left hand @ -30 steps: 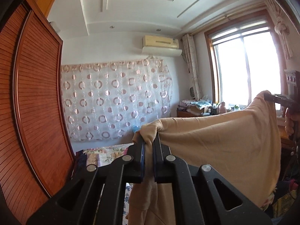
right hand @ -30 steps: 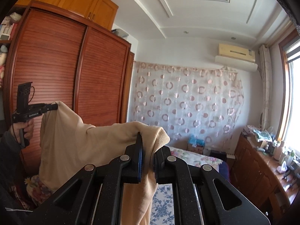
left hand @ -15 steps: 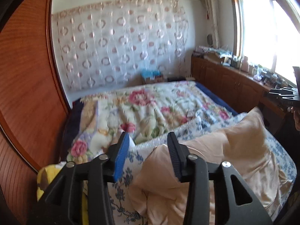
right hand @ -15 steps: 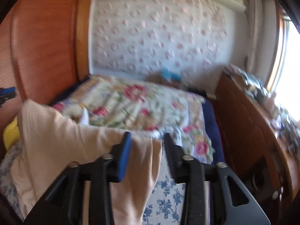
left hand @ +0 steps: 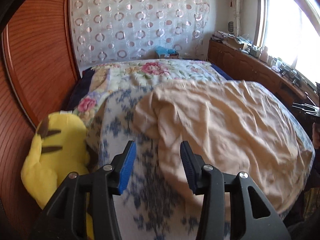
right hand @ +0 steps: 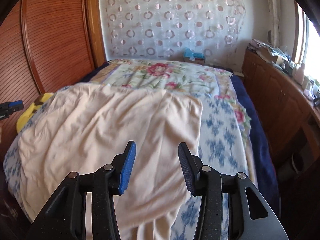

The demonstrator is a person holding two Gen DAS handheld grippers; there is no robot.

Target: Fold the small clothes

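Note:
A cream-coloured garment (left hand: 230,124) lies spread and wrinkled on the bed; it also shows in the right wrist view (right hand: 112,132). My left gripper (left hand: 158,150) is open and empty, above the blue-and-white blanket just left of the garment's near left corner. My right gripper (right hand: 156,150) is open and empty, above the garment's right part near its edge. The right gripper's tip (left hand: 306,110) shows at the far right of the left wrist view. The left gripper's blue tip (right hand: 14,105) shows at the left edge of the right wrist view.
The bed carries a blue-and-white blanket (left hand: 152,196) and a floral quilt (right hand: 160,76) behind it. A yellow plush toy (left hand: 56,150) sits at the bed's left edge against the wooden wardrobe (left hand: 30,64). A wooden cabinet (right hand: 280,100) with clutter runs along the right, under the window.
A second ago both grippers held the garment up in the air by its corners. They swung down and opened, and the garment now lies flat on the bed.

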